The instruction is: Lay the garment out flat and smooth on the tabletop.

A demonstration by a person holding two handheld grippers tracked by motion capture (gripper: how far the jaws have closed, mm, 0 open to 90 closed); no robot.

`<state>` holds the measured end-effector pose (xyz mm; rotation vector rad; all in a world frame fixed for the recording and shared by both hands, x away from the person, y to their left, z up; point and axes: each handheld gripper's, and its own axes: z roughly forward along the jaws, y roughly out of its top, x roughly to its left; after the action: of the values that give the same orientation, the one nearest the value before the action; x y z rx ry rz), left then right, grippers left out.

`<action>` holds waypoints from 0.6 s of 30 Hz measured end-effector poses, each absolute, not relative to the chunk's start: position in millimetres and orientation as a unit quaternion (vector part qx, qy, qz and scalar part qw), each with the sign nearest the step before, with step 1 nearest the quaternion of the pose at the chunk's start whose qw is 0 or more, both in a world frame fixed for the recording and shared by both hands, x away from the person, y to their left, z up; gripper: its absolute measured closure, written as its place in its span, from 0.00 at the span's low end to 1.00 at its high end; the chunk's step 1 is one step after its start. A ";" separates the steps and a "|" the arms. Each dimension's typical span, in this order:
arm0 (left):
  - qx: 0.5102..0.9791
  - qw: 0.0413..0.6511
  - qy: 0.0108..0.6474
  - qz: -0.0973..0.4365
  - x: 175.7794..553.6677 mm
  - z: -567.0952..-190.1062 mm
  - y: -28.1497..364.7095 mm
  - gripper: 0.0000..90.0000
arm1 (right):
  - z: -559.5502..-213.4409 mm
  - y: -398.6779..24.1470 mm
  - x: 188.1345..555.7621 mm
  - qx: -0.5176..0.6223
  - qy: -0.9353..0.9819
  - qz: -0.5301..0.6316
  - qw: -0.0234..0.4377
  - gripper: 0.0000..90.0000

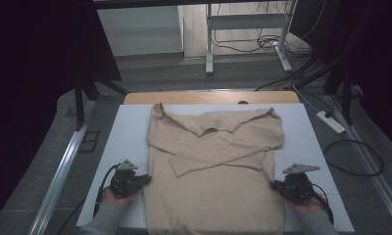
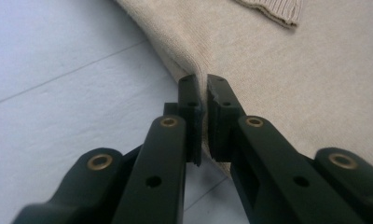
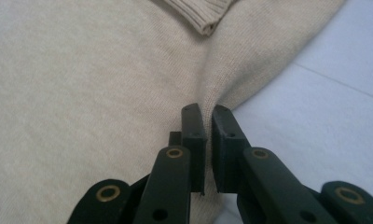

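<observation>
At desk's near edge, left gripper (image 1: 146,179) & right gripper (image 1: 274,185) each pinch a side hem of the beige sweater (image 1: 213,181), lying flat mid-desk w/ sleeves folded across, collar far: soft, light, floppy, prob best held at side seams.

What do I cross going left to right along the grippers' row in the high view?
Bare white table top → left gripper, shut on the sweater's left edge → beige sweater → right gripper, shut on its right edge → bare table top again.
</observation>
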<state>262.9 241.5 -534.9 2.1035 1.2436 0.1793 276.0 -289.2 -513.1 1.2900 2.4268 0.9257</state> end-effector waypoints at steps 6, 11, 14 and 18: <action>0.807 0.344 0.476 0.068 256.8 -533.9 247.0 0.95 | -513.1 -292.7 262.9 0.440 0.831 0.318 0.121 0.95; 0.804 0.348 0.478 0.068 250.2 -533.5 252.8 0.95 | -512.7 -292.4 253.3 0.435 0.834 0.317 0.119 0.95; 0.803 0.348 0.478 0.068 245.5 -533.7 257.2 0.95 | -512.4 -293.1 246.7 0.432 0.836 0.319 0.115 0.95; 0.806 0.349 0.473 0.069 238.5 -532.2 258.4 0.95 | -511.8 -294.1 236.9 0.425 0.838 0.323 0.111 0.95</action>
<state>238.5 258.4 -532.2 2.0885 1.2270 0.1790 236.9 -294.1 -511.8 1.2492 2.4624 0.9474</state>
